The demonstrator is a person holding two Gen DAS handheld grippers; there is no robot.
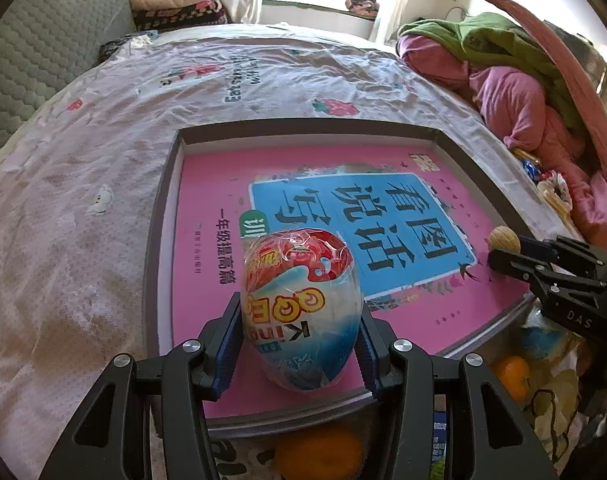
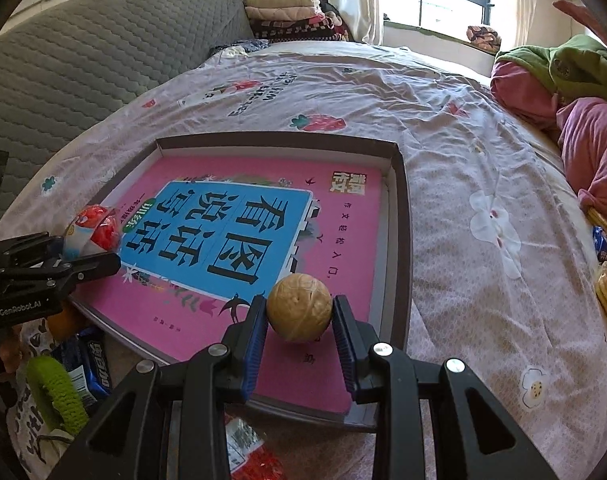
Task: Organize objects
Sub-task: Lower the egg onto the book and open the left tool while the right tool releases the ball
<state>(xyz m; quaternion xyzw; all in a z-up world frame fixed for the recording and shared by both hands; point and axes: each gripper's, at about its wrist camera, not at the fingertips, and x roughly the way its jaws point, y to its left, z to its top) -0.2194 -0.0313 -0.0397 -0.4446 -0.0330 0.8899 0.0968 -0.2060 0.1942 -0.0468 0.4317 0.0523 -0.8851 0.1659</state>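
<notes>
Left gripper (image 1: 301, 320), black-framed with blue ribbed pads: clamped on a plastic-wrapped egg-shaped toy package (image 1: 301, 308), red and white on top, blue toward the bottom, yellow lettering across the middle. Pads (image 1: 229, 340) pressed against both flanks of the egg. Egg positioned over the near left part of a pink book with a large blue title panel (image 1: 343, 220), lying inside a shallow brown-rimmed cardboard box tray (image 1: 307, 130). Contact between egg and book cover: cannot tell from this angle.

Right gripper (image 2: 299, 316), same black build with blue pads: closed on a round tan wooden-looking ball (image 2: 299, 306), one pad on each side. Ball placed over the near right part of the pink book (image 2: 223, 232), close to the tray's right wall (image 2: 401, 208); a small shadow directly beneath it on the cover. Seen also from the left wrist view at the far right, ball (image 1: 503, 240) at the tip of the right gripper (image 1: 499, 258).

Tray resting on a pale floral bedsheet with strawberry prints (image 2: 463, 152). Beside the tray's near edge, on the bed: two oranges (image 1: 319, 452), a blue snack packet (image 2: 89, 360), a green crocheted ring (image 2: 55, 392), a red-patterned plastic packet (image 2: 251, 452). Farther back: grey quilted headboard (image 2: 103, 48), folded blankets (image 2: 287, 12), pile of pink and green clothing (image 1: 503, 72) at the right edge of the bed.
</notes>
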